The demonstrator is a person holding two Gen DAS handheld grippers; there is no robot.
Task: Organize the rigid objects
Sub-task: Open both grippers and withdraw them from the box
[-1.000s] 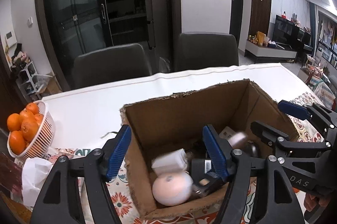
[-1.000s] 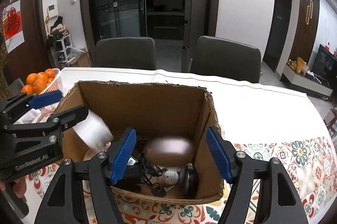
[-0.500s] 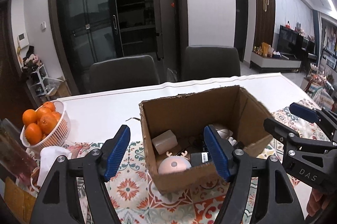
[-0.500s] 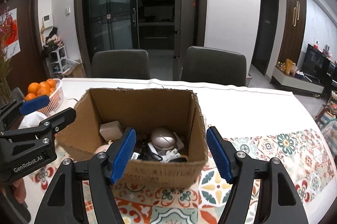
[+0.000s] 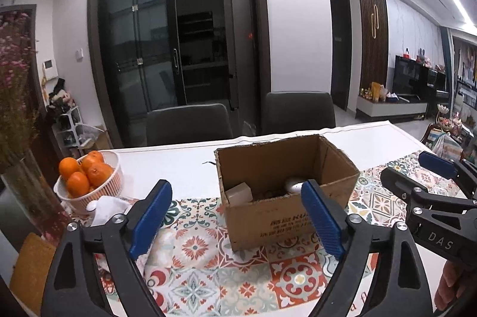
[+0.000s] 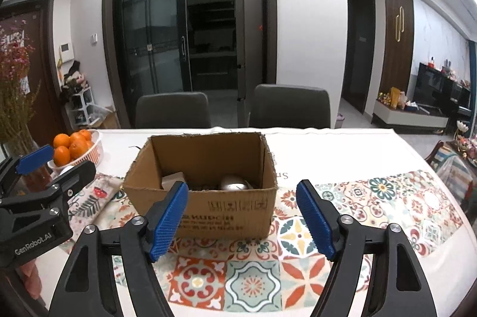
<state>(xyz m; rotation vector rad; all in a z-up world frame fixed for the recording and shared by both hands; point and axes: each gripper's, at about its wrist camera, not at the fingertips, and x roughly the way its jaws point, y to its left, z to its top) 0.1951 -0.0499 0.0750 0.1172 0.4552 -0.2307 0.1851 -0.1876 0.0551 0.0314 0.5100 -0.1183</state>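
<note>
Left wrist view: left gripper (image 5: 237, 215) w/ blue pads (image 5: 152, 217) spread wide, nothing between them, held above the patterned cloth (image 5: 208, 266) short of the box (image 5: 286, 215). Right gripper (image 5: 417, 174) enters at the right edge, also gaping and empty, just beside the box's right end.

Right wrist view: right gripper (image 6: 241, 217) w/ fingers fully apart, gripping nothing, centred on the box (image 6: 208, 206) front wall but apart from it. Left gripper (image 6: 50, 165) shows at left, jaws parted, clear of the box.

Box: open-topped cardboard, upright on the cloth (image 6: 372, 197) near table (image 6: 328, 144) centre. Inside, partly hidden by the near wall: a pale cube-like item (image 6: 174, 178) at left, a silver rounded item (image 6: 234, 184) at right; other contents too dark to tell.

Beyond: basket of oranges (image 5: 86, 174) on the table's left side, a white crumpled item (image 5: 108, 208) just in front of it, a vase w/ dried flowers (image 5: 18, 120) at far left. Two dark chairs (image 6: 290, 105) behind the table.
</note>
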